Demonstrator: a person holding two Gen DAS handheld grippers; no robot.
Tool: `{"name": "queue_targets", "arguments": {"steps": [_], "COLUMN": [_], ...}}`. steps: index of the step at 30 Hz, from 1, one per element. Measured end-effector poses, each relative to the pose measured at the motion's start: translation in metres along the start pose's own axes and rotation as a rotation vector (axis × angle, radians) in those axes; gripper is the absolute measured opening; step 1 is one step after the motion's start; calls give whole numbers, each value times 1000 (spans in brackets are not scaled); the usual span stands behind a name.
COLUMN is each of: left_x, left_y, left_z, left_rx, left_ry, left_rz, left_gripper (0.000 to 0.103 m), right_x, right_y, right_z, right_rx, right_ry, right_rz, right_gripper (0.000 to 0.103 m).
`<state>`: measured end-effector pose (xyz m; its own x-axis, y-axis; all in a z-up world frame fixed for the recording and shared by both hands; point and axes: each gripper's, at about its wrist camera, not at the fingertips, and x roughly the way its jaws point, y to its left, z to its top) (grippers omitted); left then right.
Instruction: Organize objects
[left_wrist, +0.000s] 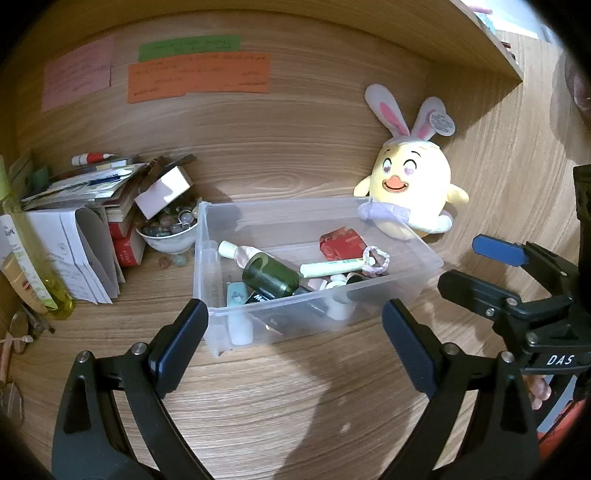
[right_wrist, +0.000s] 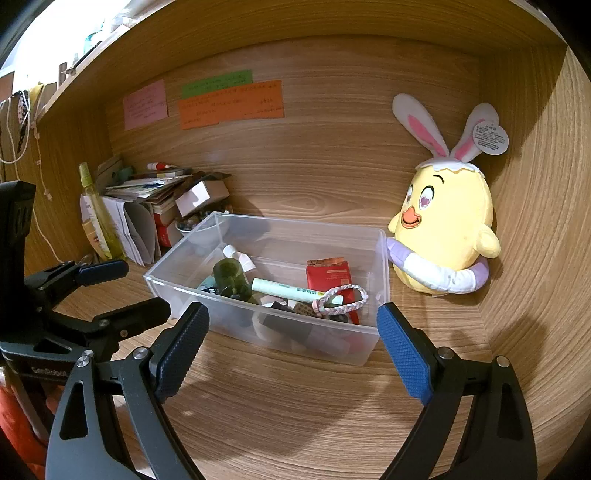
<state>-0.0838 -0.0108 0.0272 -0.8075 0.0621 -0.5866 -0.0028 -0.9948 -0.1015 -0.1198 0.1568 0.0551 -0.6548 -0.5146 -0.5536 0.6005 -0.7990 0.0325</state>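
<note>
both of your grippers are spread wide and carry nothing: the left gripper (left_wrist: 295, 343) and the right gripper (right_wrist: 291, 343) hover over the wooden desk (right_wrist: 295, 413), just short of the clear plastic bin (right_wrist: 382, 258). inside it lie a dark green bottle (right_wrist: 231, 277), a red packet (right_wrist: 328, 275), a pale green tube (right_wrist: 284, 290) and a braided hair tie (right_wrist: 341, 299). beside the bin sits a yellow chick plush (right_wrist: 448, 229).
</note>
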Motion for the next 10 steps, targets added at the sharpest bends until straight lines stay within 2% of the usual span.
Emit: {"name": "queue_targets", "arguments": {"steps": [10], "left_x": [-3], "left_y": [0], "left_z": [0], "left_rx": [5], "left_ry": [-15], "left_rz": [5], "left_gripper": [96], "right_x": [3], "right_y": [1], "right_z": [-2], "right_rx": [0], "right_ry": [8], "right_rz": [-1], "right_gripper": [91]}}
